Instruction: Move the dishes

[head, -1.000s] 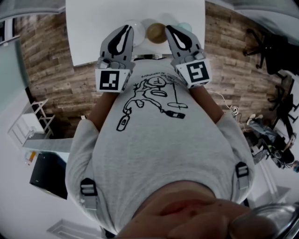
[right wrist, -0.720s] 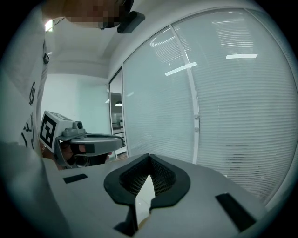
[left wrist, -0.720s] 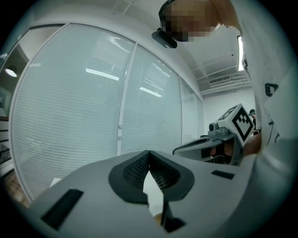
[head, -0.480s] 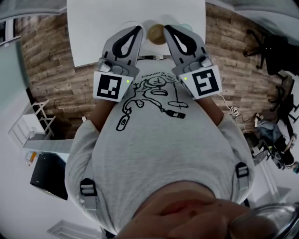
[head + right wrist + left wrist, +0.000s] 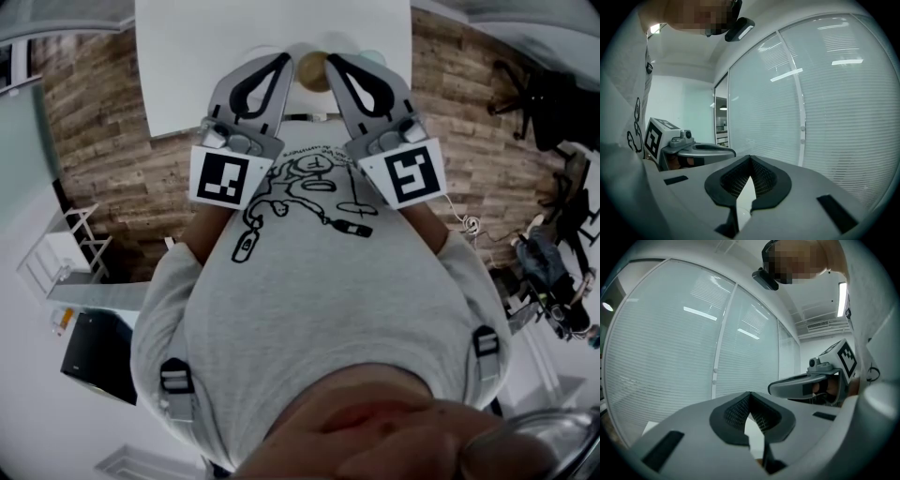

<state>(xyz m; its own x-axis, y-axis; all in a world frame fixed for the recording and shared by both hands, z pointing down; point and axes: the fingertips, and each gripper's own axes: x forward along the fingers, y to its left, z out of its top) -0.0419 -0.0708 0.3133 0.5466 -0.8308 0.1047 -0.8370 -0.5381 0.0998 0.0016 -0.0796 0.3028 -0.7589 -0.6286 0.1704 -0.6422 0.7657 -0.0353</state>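
— Where are the dishes?
— A brown bowl [image 5: 312,67] and blurred pale dishes [image 5: 302,47] sit by the tabletop's [image 5: 206,56] near edge.
— Grippers?
— The left gripper [image 5: 279,62] and right gripper [image 5: 333,62] are both pressed together; both empty.
— Handling?
— Probably stiff, slick, breakable; pinch a rim; lift gently.

No lettering can be read in any view.

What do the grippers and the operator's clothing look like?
The left gripper and right gripper match: light grey shells with a dark teardrop opening, black textured pads in the jaws, each with a white cube of black square markers. The person wears a grey T-shirt with a black line drawing and buckled shoulder straps.
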